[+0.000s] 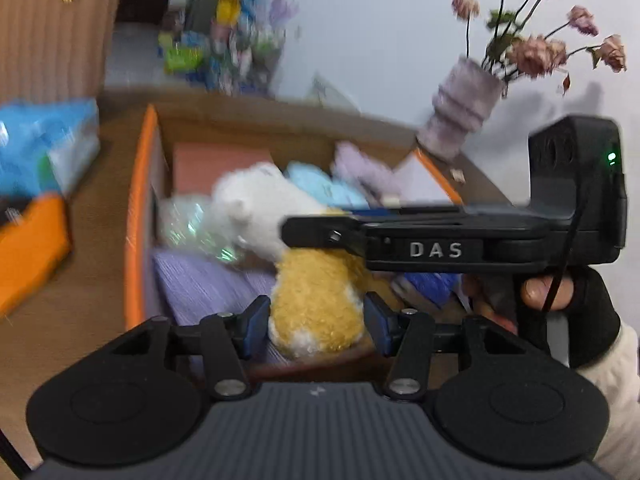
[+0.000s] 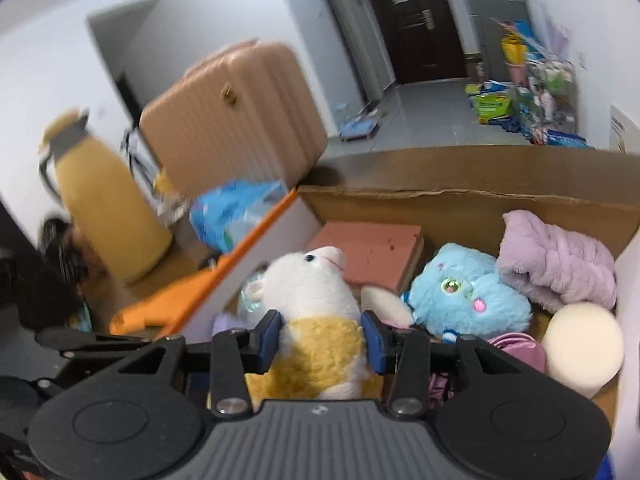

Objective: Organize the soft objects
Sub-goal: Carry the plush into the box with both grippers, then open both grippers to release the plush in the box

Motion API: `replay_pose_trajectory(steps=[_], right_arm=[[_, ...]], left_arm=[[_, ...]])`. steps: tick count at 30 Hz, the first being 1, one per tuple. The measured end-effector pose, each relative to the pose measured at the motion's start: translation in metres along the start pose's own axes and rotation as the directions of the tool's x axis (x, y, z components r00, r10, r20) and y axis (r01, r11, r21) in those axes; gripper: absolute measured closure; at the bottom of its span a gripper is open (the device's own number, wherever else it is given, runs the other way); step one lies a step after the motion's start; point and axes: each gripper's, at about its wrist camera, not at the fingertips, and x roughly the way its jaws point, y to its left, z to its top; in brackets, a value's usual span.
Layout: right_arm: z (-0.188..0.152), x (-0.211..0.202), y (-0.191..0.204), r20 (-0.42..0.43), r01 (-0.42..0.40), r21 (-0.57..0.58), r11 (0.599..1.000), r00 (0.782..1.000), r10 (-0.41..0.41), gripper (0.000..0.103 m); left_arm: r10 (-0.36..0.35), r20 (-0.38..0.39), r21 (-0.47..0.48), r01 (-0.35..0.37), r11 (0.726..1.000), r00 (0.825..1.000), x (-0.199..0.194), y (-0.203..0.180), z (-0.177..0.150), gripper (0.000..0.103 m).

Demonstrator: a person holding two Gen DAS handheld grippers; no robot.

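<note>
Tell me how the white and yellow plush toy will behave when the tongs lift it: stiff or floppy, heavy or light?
The plush toy looks fluffy and stuffed, so it is probably light and will squash between the pads of the right tongs. Its white head extends beyond the pads, so it may droop. The fuzzy surface probably will not slip. The left tongs also flank its body.

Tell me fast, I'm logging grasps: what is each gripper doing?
Left gripper: jaws around the plush toy, apparently gripping.
Right gripper: jaws on the same plush toy, apparently gripping.

Both wrist views close over box (image 2: 460,200)
</note>
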Motion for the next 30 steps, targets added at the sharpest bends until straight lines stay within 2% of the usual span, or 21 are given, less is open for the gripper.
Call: replay_pose_trajectory(steps=[2, 8, 11, 12, 15, 22, 30], right_arm=[[-0.003, 0.001, 0.007, -0.025, 0.020, -0.061, 0.998, 0.999, -0.022, 0.059], [-0.009, 0.003, 0.000, -0.036, 0.014, -0.024, 1.000, 0.999, -0.015, 0.058], [-0.010, -0.008, -0.002, 0.005, 0.012, 0.013, 1.000, 1.000, -0.012, 0.047], [-0.011, -0.016, -0.005, 0.024, 0.003, 0.040, 0.999, 1.000, -0.004, 0.043], [-0.015, -0.044, -0.003, 0.086, 0.021, 0.072, 0.997, 0.996, -0.027, 0.042], [-0.035, -0.131, 0.025, 0.167, 0.152, -0.029, 0.988, 0.975, -0.145, 0.035], [-0.076, -0.219, 0.038, 0.244, 0.247, -0.042, 0.968, 0.942, -0.230, 0.033]], left_arm=[[0.026, 0.006, 0.044, -0.026, 0.999, 1.000, 0.005, -0.004, -0.005, 0.052], [0.022, 0.022, 0.044, -0.023, 0.999, 1.000, -0.001, -0.002, -0.005, 0.051], [0.039, 0.062, 0.060, -0.042, 0.997, 0.997, -0.011, -0.011, -0.005, 0.050], [0.035, 0.069, 0.053, -0.039, 0.998, 0.997, -0.014, -0.014, -0.005, 0.049], [0.020, 0.096, 0.053, -0.026, 0.998, 0.995, -0.033, -0.023, -0.012, 0.047], [0.071, 0.151, 0.080, -0.084, 0.993, 0.986, -0.078, -0.049, -0.029, 0.046], [0.112, 0.194, 0.127, -0.139, 0.982, 0.974, -0.113, -0.081, -0.065, 0.040]])
